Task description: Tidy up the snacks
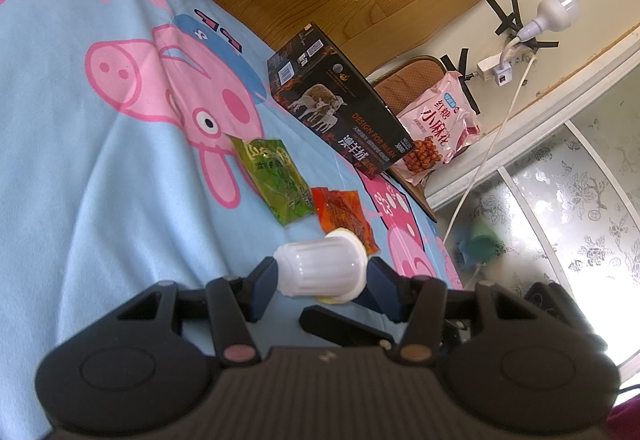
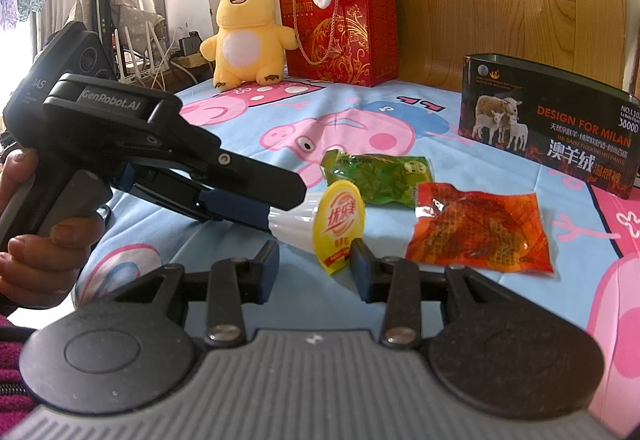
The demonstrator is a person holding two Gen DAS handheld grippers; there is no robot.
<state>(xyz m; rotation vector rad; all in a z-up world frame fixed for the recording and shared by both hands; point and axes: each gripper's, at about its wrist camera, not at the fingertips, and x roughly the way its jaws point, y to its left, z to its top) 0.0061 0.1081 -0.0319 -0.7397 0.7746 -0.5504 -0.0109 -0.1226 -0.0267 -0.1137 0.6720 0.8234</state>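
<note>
Your left tongs (image 1: 322, 274) sit low in the frame's centre, pinching a white ribbed jelly cup (image 1: 320, 268) by its sides; its yellow foil lid (image 2: 339, 226) faces your right tongs (image 2: 314, 264), which are spread and touch nothing. Beyond, mid-frame on the Peppa Pig bedsheet (image 1: 100, 180), lie a green snack packet (image 2: 378, 180) and a red snack packet (image 2: 480, 236), overlapping slightly. At right stands the black thermal-pants box (image 2: 548, 128).

Cartoon-pig bedsheet (image 2: 360, 108), wooden headboard (image 2: 500, 0)
</note>
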